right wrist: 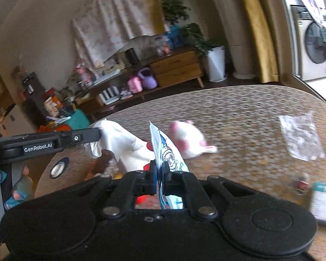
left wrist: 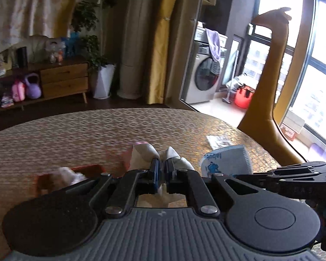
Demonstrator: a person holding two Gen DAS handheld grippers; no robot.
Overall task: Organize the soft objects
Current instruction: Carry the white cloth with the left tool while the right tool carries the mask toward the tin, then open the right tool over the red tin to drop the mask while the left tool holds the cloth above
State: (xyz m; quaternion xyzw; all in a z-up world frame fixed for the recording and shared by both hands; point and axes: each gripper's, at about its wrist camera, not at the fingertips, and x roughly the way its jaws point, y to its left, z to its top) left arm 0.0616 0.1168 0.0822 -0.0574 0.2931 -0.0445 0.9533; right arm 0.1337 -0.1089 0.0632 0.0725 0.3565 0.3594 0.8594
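Now the left gripper (left wrist: 162, 163) has its fingers pinched tight on a white cloth (left wrist: 173, 154). Beside it, the right gripper (right wrist: 159, 169) fingers squeeze a white and blue bag (right wrist: 169, 152). At one o'clock, a pink plush toy (right wrist: 189, 139) lies on the counter (right wrist: 239, 113).

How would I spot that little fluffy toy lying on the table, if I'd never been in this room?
Start at the big table with the woven, speckled cover. Near its middle, just beyond the right claw, which is shut on a blue-printed white packet, lies the plush toy. It is the only fluffy thing there: white with pink patches, unlike the smooth white cloth to its left and the clear plastic bag to its right.
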